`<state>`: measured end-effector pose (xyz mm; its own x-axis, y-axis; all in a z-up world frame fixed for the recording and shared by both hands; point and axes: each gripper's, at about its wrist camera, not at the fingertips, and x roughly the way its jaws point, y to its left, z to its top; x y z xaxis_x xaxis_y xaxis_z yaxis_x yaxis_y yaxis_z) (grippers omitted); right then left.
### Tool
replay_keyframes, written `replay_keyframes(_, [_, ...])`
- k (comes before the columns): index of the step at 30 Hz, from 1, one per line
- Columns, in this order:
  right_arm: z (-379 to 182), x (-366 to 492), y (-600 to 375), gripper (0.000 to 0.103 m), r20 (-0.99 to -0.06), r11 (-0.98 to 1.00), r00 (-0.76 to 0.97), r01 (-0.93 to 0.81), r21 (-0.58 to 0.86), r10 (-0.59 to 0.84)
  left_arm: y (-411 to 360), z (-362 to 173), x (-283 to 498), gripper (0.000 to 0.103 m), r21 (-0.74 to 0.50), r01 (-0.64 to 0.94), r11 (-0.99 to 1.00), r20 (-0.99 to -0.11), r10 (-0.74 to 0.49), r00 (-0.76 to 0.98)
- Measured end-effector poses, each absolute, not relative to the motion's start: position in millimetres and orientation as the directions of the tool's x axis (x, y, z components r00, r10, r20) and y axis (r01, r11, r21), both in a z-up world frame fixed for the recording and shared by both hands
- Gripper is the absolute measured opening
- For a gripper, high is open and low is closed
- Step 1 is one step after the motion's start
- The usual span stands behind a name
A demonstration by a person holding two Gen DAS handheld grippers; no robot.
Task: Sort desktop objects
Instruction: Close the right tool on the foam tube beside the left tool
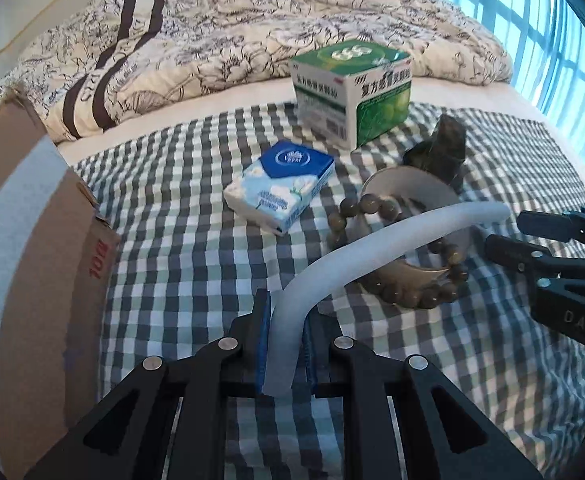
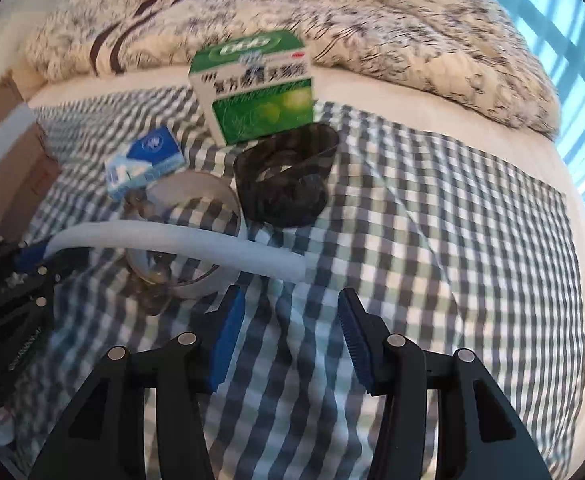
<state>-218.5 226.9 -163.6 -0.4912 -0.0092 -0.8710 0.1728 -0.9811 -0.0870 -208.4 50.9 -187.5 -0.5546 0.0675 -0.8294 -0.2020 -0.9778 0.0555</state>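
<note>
On the checked cloth [image 1: 180, 240], the left gripper [image 1: 286, 344] clamps one white foam tube [image 1: 372, 248] by its end, lifted for sorting; its far end arches toward two o'clock over one tape roll [image 2: 196, 188] and one bead bracelet [image 1: 408, 280]. The right gripper [image 2: 288, 336] gapes wide, empty. One tissue pack [image 1: 280, 184] and one green box [image 1: 352, 88] lie at twelve.

A floral quilt [image 1: 252, 36] lies bunched behind the checked cloth [image 1: 196, 264].

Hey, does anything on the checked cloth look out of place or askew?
The white foam tube, clamped in the left gripper, bends across the tape roll and bead bracelet.
</note>
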Motion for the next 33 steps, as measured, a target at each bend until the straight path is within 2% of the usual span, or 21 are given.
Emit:
replay_keyframes(6, [-178.8,-236.6,209.4,0.047,-0.855,-0.946,-0.513,0.233,-0.226,0.078,49.5,-196.3,-215.3,0.015,0.052,-0.204,-0.978,-0.837,0.069,-0.543])
replay_keyframes(8, [-178.1,-238.2,204.6,0.031,-0.84,-0.936,-0.536,0.251,-0.248,0.079,48.5,-197.1,-216.8,0.015,0.051,-0.203,-0.978,-0.838,0.069,-0.542])
replay_keyframes(9, [-177.9,-238.3,204.2,0.015,-0.846,-0.938,-0.531,0.264,-0.224,0.053,48.1,-197.3,-217.4,0.015,0.049,-0.202,-0.978,-0.838,0.07,-0.541])
replay_keyframes(11, [-177.4,-236.4,205.3,0.009,-0.852,-0.947,-0.523,0.261,-0.188,0.025,47.2,-197.0,-218.1,0.015,0.05,-0.196,-0.979,-0.838,0.065,-0.542])
replay_keyframes(20, [-152.8,-200.5,214.0,0.006,-0.829,-0.971,-0.56,0.207,-0.122,-0.015,45.7,-183.0,-208.9,0.012,0.047,-0.192,-0.98,-0.823,0.071,-0.564])
replay_keyframes(22, [-139.9,-191.7,214.5,0.001,-0.813,-0.972,-0.582,0.203,-0.119,-0.022,45.3,-173.6,-204.1,0.012,0.043,-0.192,-0.981,-0.813,0.077,-0.577])
replay_keyframes(33, [-83.6,-148.6,215.0,0.001,-0.757,-0.978,-0.652,0.184,-0.1,-0.045,38.7,-117.2,-167.2,0.012,0.041,-0.19,-0.981,-0.752,0.095,-0.652])
